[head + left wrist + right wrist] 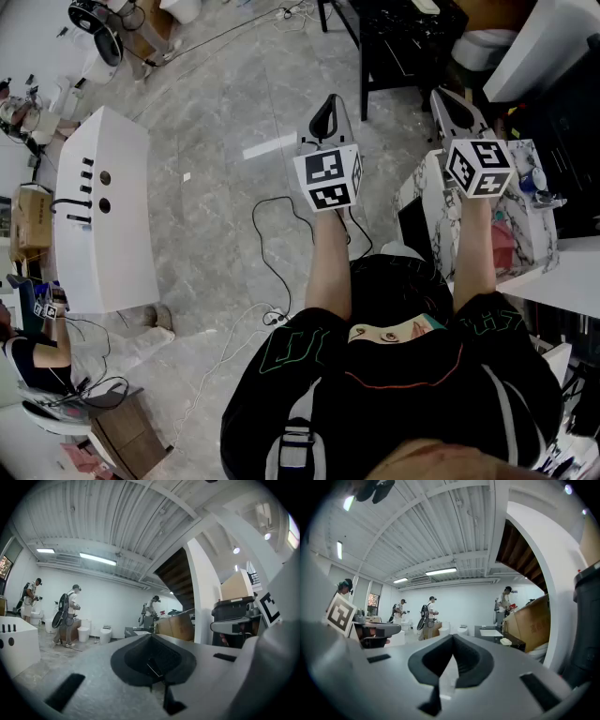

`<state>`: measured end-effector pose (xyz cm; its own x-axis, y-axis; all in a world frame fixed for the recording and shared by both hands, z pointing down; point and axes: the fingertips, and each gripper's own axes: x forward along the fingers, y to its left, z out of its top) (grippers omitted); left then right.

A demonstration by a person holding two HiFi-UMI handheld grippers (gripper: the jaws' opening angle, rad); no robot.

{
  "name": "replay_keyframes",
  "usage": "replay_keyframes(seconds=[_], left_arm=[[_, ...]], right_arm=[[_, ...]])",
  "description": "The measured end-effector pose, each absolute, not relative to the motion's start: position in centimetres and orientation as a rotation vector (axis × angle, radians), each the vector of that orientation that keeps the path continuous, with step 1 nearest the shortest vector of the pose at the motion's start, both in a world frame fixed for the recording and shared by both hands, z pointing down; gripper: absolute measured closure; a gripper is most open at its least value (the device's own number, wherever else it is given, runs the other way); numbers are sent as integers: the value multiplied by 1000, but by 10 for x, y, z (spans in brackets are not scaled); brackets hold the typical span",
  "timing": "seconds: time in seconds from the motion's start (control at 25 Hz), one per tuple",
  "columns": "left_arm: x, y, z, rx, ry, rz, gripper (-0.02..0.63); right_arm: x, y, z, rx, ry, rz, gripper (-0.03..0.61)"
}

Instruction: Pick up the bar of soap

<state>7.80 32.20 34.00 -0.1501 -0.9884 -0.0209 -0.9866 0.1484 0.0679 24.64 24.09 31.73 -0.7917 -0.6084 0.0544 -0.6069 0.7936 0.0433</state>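
Note:
I cannot make out a bar of soap in any view. Both grippers are held up in front of the person and point out level into the room. In the head view my left gripper [324,114] hangs over the marble floor, and my right gripper [454,109] is above the far edge of a small marble-topped counter [422,183]. The left gripper's [150,637] jaws are pressed together with nothing between them. My right gripper [452,638] has its jaws closed the same way, also empty. Small pink and blue items [531,178] lie on the counter, partly hidden behind the right arm.
A long white fixture [103,206] stands on the floor at the left. Black cables [272,246] trail over the floor by the person's feet. A black table [403,47] and a white toilet [483,47] are ahead. Other people [68,616] work far off, near cardboard boxes [532,620].

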Motion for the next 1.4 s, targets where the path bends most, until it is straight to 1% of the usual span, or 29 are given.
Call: replay_keyframes(seconds=[0.36,0.88,1.16,1.4], left_arm=[[82,328,340,2032,-2350,-112,606],[86,326,341,2055,-2318,-134,606],[75,317,349,2045,-2309,-135,606],[50,304,356,2005,-2334,-149,606]], right_arm=[[254,240,324,1068,-2820,-80,572],[261,245,324,1075,-2814,-51,572],[240,242,328,1022,-2825,-52,572],[213,224,332,979,-2846,-53,572]])
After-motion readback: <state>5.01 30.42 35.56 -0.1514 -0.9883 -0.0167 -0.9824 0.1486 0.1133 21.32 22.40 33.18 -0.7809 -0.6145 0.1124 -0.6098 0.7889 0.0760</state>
